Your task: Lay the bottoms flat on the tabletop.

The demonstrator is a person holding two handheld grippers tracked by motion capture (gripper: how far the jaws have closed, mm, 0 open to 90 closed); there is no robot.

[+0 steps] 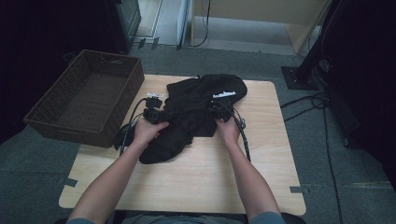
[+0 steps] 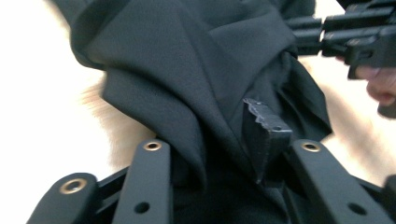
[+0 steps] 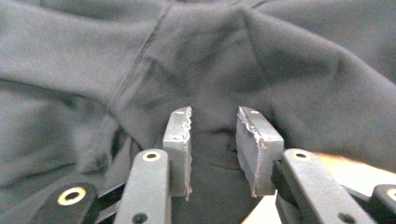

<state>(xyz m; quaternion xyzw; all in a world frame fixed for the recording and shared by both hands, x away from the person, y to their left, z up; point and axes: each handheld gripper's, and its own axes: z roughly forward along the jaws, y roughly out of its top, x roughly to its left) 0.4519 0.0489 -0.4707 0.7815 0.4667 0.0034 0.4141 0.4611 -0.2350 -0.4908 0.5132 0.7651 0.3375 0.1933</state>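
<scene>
Two tools | left tool released, cloth draped over | right tool gripping cloth fold

A light wooden table stands on grey carpet; a brown wicker basket sits left, dim surroundings.

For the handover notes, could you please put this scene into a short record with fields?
work surface: light wooden table
garment: black garment, crumpled at the table's middle
left gripper: left gripper at the garment's left edge, cloth draped over and between its jaws
right gripper: right gripper at the garment's right side, a fold of cloth between its pads; whether they press cannot be told
basket: brown wicker basket, at the table's left
floor: grey carpet with cables
</scene>
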